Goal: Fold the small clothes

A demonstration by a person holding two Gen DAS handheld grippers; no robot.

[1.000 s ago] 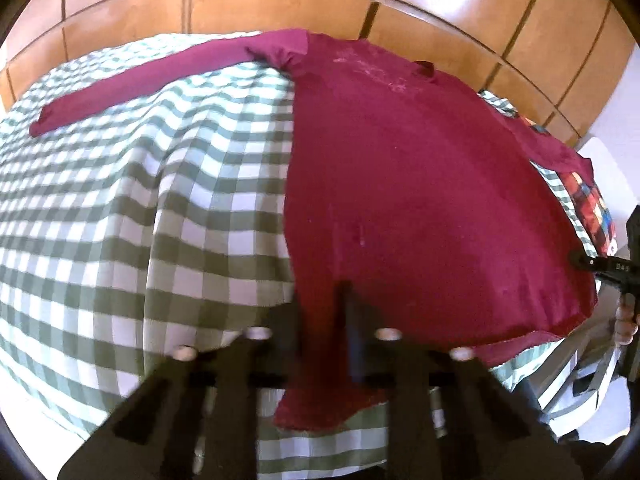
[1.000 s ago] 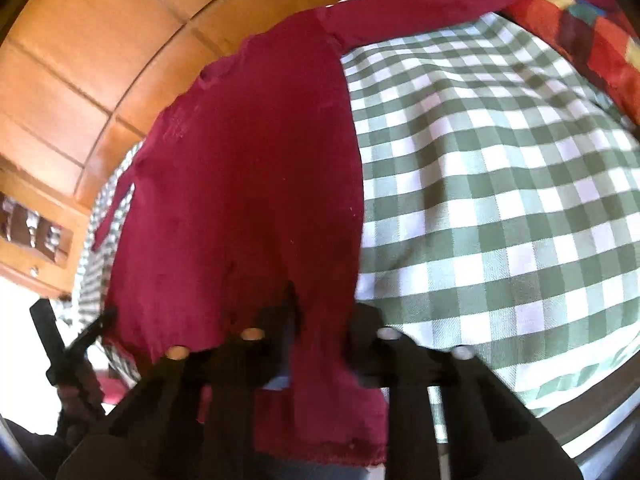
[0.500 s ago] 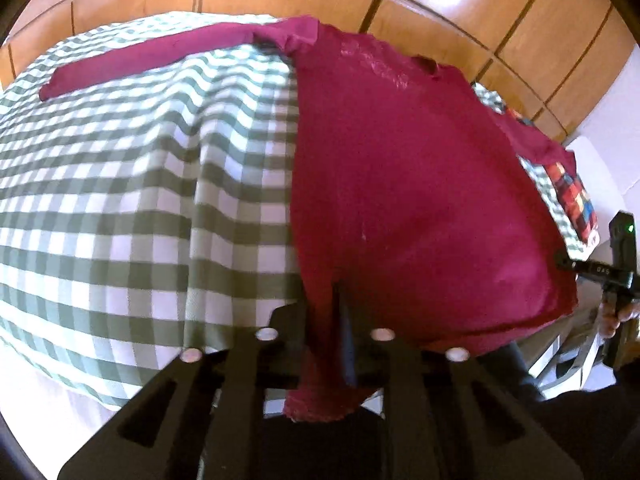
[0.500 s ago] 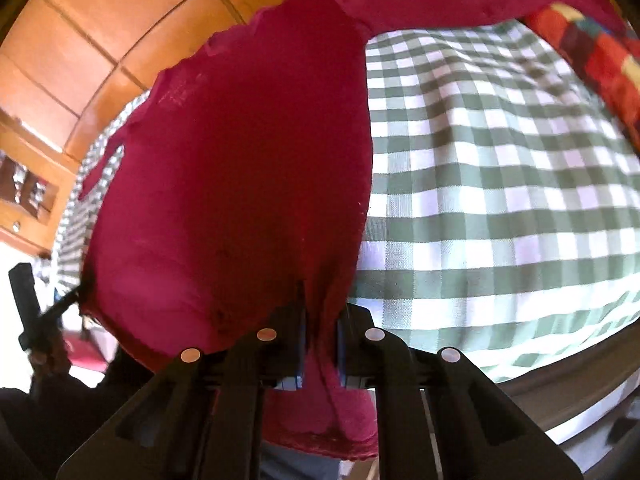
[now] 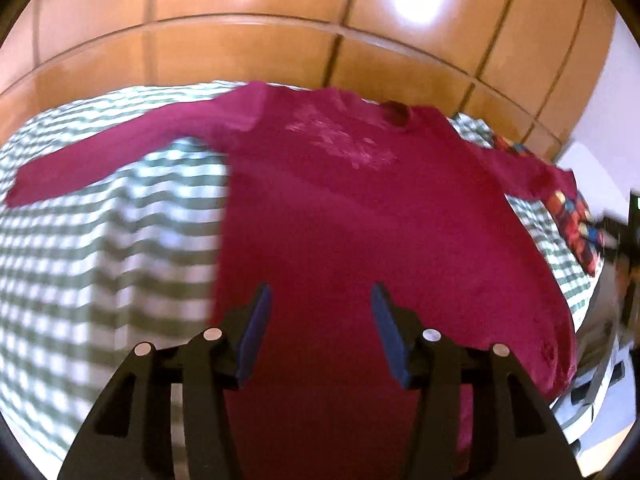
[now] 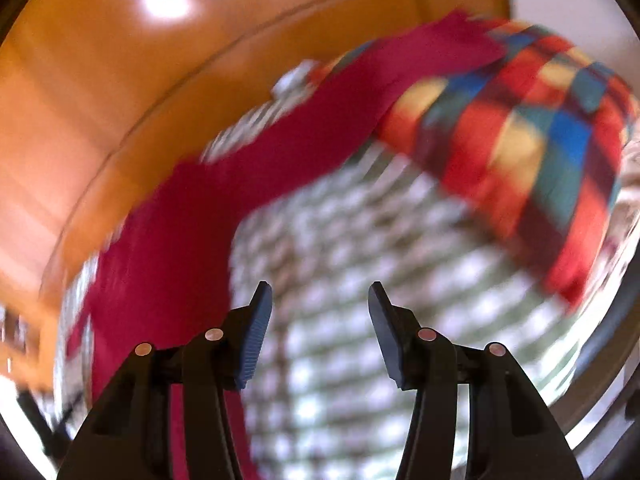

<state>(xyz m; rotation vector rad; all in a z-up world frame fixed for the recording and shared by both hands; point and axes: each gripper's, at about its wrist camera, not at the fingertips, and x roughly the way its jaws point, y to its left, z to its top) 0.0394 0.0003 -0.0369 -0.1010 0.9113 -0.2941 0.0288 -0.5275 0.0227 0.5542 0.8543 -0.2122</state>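
A dark red long-sleeved shirt (image 5: 360, 216) lies spread flat on the green-and-white checked tablecloth (image 5: 100, 248), sleeves stretched out to both sides, hem hanging over the near edge. My left gripper (image 5: 318, 300) is open and empty above the shirt's lower body. My right gripper (image 6: 316, 298) is open and empty over the checked cloth (image 6: 340, 280), with the shirt (image 6: 180, 240) to its left and one sleeve running up to the right. The right wrist view is blurred.
A folded multicoloured checked cloth (image 6: 528, 152) lies at the table's right side, under the sleeve's end; it also shows in the left wrist view (image 5: 576, 220). Wooden wall panels (image 5: 280, 40) stand behind the table. The other gripper (image 5: 628, 240) shows blurred at the right edge.
Both grippers have opened and let go of the shirt's hem. The shirt now lies flat. Both cameras have lifted and swung; the right one turned towards the right.
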